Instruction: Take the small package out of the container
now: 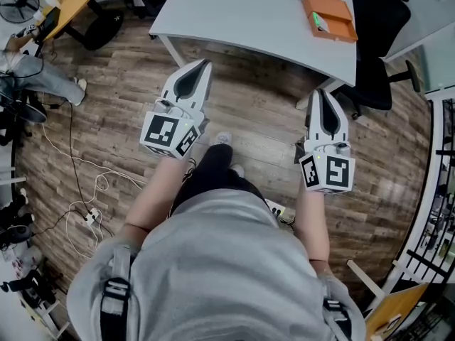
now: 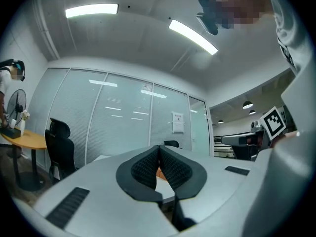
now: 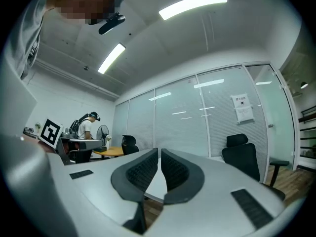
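My left claw and right claw are both pinched closed and empty, over wood floor, short of the white table. The orange container sits on the table, well apart from both claws, with the small package in it.

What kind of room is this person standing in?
Probably an office: there's a white desk, a black office chair beside it, and glass partition walls.

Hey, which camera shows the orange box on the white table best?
The head view: the orange box lies in full sight on the table's right side. The left gripper view shows only an orange sliver of it; the right gripper view shows none of it.
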{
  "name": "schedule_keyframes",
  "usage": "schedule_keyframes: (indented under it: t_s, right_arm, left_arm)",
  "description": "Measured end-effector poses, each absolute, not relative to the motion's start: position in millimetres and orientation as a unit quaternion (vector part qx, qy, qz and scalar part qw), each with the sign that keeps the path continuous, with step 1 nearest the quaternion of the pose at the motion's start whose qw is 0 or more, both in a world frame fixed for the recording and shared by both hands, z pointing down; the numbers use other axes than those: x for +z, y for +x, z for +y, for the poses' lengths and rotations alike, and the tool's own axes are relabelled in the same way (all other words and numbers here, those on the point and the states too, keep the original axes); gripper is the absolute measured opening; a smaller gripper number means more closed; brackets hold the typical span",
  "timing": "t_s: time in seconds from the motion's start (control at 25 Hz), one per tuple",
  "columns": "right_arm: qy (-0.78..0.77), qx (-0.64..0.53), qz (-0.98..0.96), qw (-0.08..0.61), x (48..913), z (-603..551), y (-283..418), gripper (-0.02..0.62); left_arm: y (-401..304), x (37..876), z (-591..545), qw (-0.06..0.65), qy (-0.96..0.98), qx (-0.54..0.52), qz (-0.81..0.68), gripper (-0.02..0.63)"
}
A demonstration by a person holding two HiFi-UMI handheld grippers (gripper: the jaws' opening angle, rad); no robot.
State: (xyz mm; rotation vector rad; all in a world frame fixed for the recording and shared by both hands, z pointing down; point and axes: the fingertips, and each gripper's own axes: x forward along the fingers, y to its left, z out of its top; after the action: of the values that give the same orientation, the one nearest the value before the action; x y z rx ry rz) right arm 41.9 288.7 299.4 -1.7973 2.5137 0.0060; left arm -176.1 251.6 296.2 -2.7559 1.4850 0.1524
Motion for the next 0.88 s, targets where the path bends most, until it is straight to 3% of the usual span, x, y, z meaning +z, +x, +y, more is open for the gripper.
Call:
schedule_keyframes:
  t_s: [0.88]
  right_arm:
    - [-0.621,-0.001,0.784,-0.005,314,45,22,0.054]
  left_arm:
    - [-190,293,-9,0.008,-0.900,0.063,0.431,0.020]
